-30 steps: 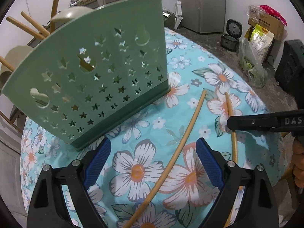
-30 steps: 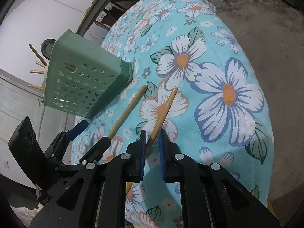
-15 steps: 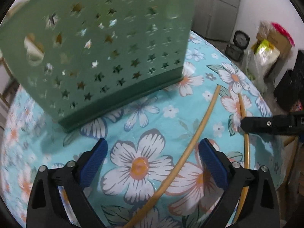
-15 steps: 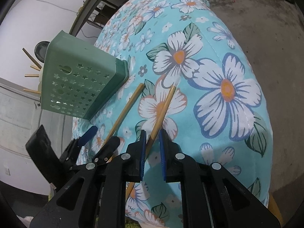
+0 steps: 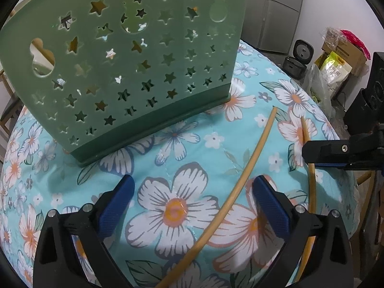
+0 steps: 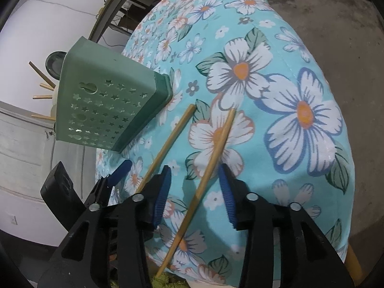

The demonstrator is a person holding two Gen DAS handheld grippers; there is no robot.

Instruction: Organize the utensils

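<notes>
Two wooden chopsticks lie on the floral tablecloth. The left chopstick point(image 5: 242, 182) point(image 6: 168, 144) runs between the open jaws of my left gripper point(image 5: 192, 199), which hovers just above it. The right chopstick point(image 6: 211, 158) point(image 5: 309, 158) lies between the open jaws of my right gripper point(image 6: 195, 192), not pinched. The green star-perforated utensil holder point(image 5: 134, 72) point(image 6: 100, 110) stands behind them, with several chopsticks and spoons sticking out of its top. The right gripper's finger point(image 5: 336, 151) shows at the right edge of the left wrist view.
The round table's edge point(image 6: 345, 168) drops off to a concrete floor on the right. A fridge point(image 5: 276, 12), a rice cooker point(image 5: 297, 60) and bags point(image 5: 336, 67) stand beyond the table. A white cabinet point(image 6: 24, 156) is to the left.
My right gripper has opened and let go of the right chopstick, which now lies on the cloth. My left gripper has moved closer to the holder, still open.
</notes>
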